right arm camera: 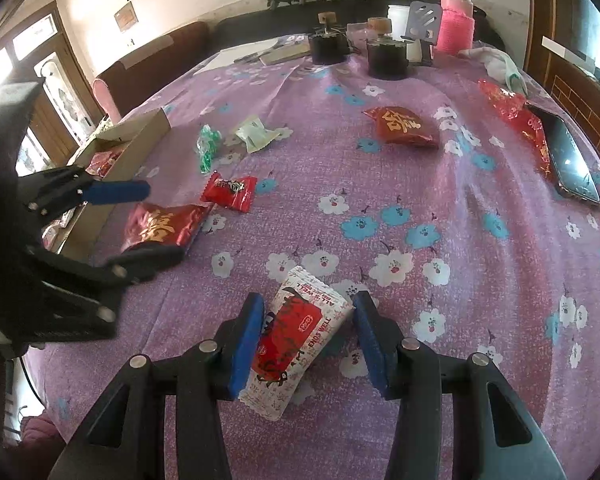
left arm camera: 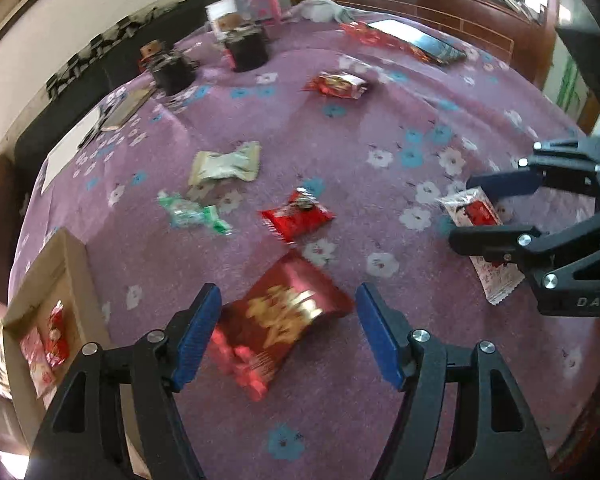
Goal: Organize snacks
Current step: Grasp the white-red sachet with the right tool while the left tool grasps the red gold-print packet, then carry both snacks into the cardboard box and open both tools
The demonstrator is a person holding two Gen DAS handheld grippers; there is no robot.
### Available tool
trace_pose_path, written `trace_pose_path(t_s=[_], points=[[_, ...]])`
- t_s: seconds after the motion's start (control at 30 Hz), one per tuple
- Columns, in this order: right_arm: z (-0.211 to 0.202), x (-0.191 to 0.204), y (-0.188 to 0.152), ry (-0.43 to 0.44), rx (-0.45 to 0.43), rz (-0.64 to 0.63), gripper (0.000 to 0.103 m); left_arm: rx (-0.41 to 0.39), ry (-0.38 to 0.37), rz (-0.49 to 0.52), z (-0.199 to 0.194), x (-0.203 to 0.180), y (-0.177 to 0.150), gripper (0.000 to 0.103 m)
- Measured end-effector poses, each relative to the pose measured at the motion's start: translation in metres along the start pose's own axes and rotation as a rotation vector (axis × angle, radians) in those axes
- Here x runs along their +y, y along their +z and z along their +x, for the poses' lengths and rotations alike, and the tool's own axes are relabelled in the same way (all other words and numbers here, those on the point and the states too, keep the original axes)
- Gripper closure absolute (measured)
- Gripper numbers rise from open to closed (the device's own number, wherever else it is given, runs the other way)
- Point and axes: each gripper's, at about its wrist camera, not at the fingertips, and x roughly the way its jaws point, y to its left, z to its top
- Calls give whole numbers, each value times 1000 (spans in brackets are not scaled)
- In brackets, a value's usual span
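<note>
Your left tongs (left arm camera: 288,332) stand wide around the red gold-lettered packet (left arm camera: 280,320), just beside the cardboard box (left arm camera: 72,264). Farther from that box, your right tongs (right arm camera: 306,340) straddle the white-and-red packet (right arm camera: 296,340); whether they pinch it, I cannot tell.

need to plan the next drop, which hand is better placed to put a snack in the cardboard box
Left. The left gripper straddles the red gold-lettered packet right beside the cardboard box. The right gripper brackets the white-and-red packet farther from the box.
</note>
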Motion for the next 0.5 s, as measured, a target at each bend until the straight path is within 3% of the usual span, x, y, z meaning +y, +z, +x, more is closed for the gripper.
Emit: trace_pose_path(t_s=[0.1, 0.17, 0.23, 0.37, 0.5], points=[[-2, 1, -2, -14, 4, -10, 55, 22, -3, -17, 3, -2, 4, 36], [-3, 2, -4, -21, 6, -14, 54, 34, -42, -57, 2, 3, 5, 65], [-4, 2, -7, -17, 9, -25, 53, 30, -27, -69, 1, 1, 4, 73], [-8, 6, -13, -29, 17, -44, 45, 12, -38, -107, -4, 0, -1, 76], [-9, 15, -19, -83, 17, -73, 46, -11, -62, -164, -13, 2, -6, 78]])
